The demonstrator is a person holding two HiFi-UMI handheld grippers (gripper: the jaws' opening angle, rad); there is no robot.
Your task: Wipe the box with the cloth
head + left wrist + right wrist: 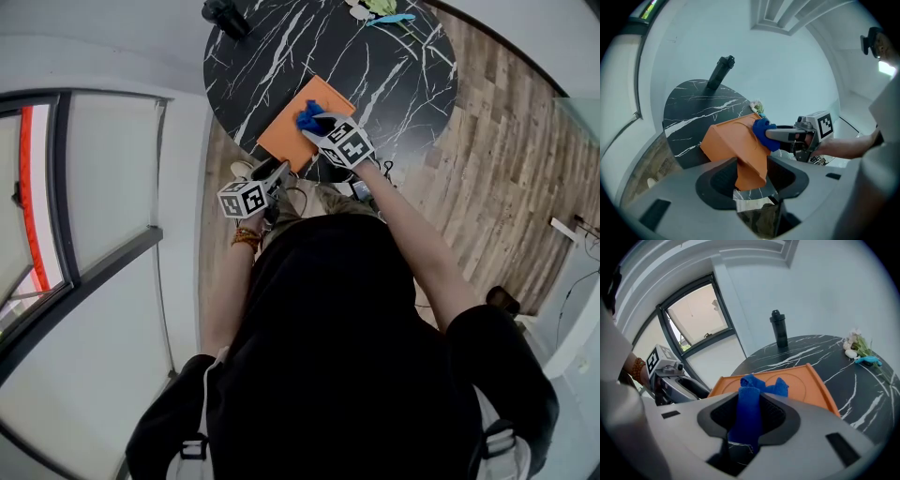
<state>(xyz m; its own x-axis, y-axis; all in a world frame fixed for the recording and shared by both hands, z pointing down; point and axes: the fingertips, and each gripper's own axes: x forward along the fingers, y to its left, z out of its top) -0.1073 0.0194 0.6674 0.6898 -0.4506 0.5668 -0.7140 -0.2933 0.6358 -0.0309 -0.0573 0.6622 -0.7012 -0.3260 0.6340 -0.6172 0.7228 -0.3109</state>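
At the near edge of the black marble table [375,66] sat the orange box [286,131], one corner reaching past the rim toward the person. The left gripper [277,172] had its jaws closed on that near corner, the orange wall pinched between the pads. The right gripper [314,125] held the blue cloth [307,114], a strip of it clamped between the jaws and the bunched end against the box's top. A black bottle [225,16] stood at the table's far side, well apart from the box.
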